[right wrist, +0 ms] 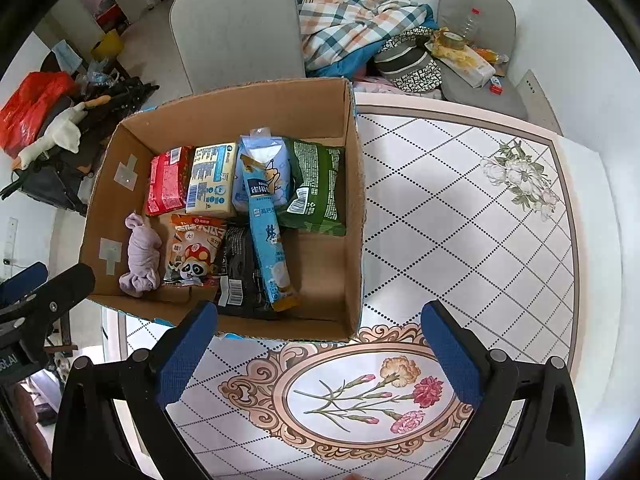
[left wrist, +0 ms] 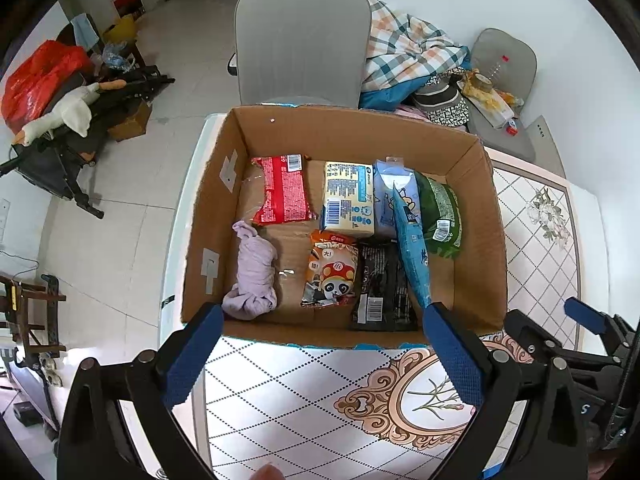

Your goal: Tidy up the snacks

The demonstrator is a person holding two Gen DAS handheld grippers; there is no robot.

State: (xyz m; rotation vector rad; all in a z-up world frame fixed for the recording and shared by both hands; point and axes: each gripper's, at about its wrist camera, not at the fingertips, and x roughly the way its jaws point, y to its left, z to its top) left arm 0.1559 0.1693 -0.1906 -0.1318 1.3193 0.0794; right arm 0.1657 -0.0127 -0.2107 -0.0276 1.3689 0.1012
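Cardboard box (right wrist: pixel 352 208) on counter (right wrist: pixel 460 208), ahead of both tools. Seven packets plus one lilac cloth bundle (left wrist: pixel 254 276) inside. Blue stick pack (right wrist: pixel 266 236) lies atop, long axis near-far, probably next. Left tool (left wrist: pixel 320 360) nearer, wide, empty; right tool (right wrist: pixel 320 360) likewise.

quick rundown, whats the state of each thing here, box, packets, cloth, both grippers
cardboard box: open at the top, upright on the table
long blue packet: lying slanted on top of other packets
green packet: lying in the box, barcode side up
red packet: lying flat on the box floor
purple cloth: bunched up, in the box
left gripper: open, empty
right gripper: open, empty
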